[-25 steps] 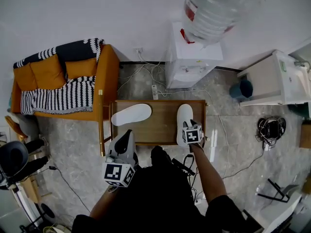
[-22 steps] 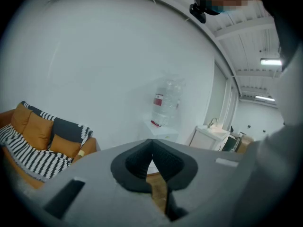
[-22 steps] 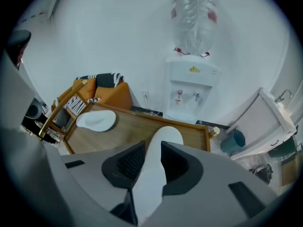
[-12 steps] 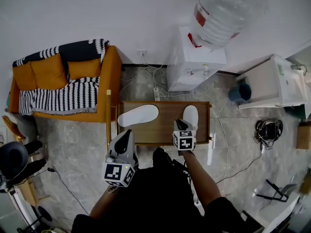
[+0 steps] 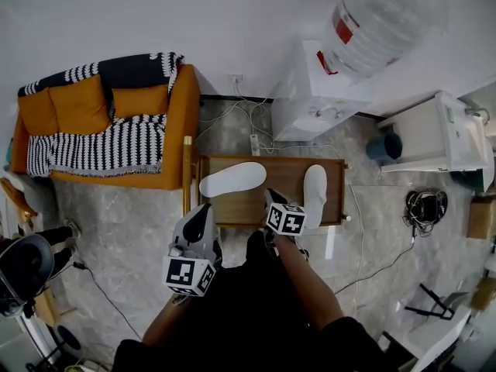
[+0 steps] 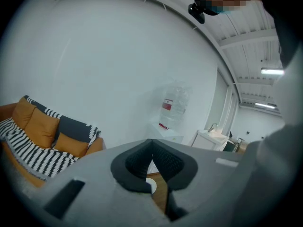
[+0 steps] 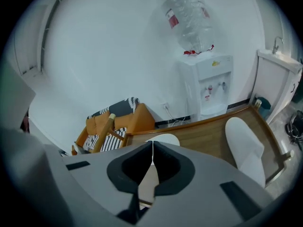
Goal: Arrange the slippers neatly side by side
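Observation:
Two white slippers lie on the low wooden table [image 5: 279, 173]. One slipper [image 5: 232, 178] lies crosswise at the left. The other slipper [image 5: 315, 188] lies lengthwise at the right end. My right gripper [image 5: 270, 197] hovers over the table's front edge between them; its jaws have just closed and nothing is between them. In the right gripper view the right slipper [image 7: 244, 145] lies free on the table [image 7: 208, 134], and the left slipper [image 7: 165, 138] peeks over the shut right gripper [image 7: 152, 145]. My left gripper [image 5: 204, 212] hangs shut and empty just off the table's front left corner, its tips [image 6: 152, 143] meeting.
An orange sofa [image 5: 101, 130] with a striped blanket stands left of the table. A white water dispenser [image 5: 325, 91] with its bottle stands behind it, with cables [image 5: 252, 126] on the floor between. A white cabinet [image 5: 442, 134] and a blue bin [image 5: 387, 146] are at the right.
The right gripper has come off the heel of the right slipper, closed, and moved left along the table's front edge. That slipper stays on the table. The left gripper hardly shifts in view.

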{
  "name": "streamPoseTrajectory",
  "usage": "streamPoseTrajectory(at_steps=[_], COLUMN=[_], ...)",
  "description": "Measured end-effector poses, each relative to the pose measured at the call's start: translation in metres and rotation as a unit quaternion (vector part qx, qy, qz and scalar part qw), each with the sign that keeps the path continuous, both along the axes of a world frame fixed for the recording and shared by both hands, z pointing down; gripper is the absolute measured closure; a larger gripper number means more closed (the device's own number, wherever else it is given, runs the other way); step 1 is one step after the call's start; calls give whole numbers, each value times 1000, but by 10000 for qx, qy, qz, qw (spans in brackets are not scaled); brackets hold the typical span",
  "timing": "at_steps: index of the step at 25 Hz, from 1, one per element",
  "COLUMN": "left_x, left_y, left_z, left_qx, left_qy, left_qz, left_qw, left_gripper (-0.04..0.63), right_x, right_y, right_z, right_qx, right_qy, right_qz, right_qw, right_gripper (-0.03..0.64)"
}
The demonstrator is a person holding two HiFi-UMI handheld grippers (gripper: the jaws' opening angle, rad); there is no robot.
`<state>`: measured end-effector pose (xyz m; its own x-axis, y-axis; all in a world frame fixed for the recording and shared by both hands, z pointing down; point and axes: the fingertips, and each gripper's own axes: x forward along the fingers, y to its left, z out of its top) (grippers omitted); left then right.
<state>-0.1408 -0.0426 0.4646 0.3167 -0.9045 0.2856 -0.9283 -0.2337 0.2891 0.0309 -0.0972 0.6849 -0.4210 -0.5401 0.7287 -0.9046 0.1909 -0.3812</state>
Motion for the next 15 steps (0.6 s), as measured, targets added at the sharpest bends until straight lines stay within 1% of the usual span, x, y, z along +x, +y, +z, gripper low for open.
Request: streamPoseTrajectory(at_steps=[4, 7, 9, 10, 11, 15], left_x=[-14, -24, -30, -33, -36, -48], left_y=[5, 4, 5, 6, 6, 9], left_z=[4, 6, 7, 7, 8, 11], left_qx=[-51, -95, -99, -99, -101, -153], left_qy=[20, 29, 14, -3, -22, -59], left_qz=[66, 74, 110, 134, 154, 131], left_qw=[10000, 9999, 9999, 9999, 9998, 9998], left_gripper=[583, 583, 583, 583, 583, 583], right_x=[-29, -44, -54, -59, -62, -71], right_y=[2, -2, -2, 0, 2, 9], right_z=[10, 23, 35, 43, 52, 90], right_qx=[-252, -502, -664, -779, -914, -1436], right_qy=[-420, -858, -1006, -1032, -1046, -1097], right_qz=[202, 509, 587, 621, 675, 1060], right_qw=[9986, 9937, 9910, 9897, 9880, 9778], right_gripper=[601, 600, 591, 526, 493, 489])
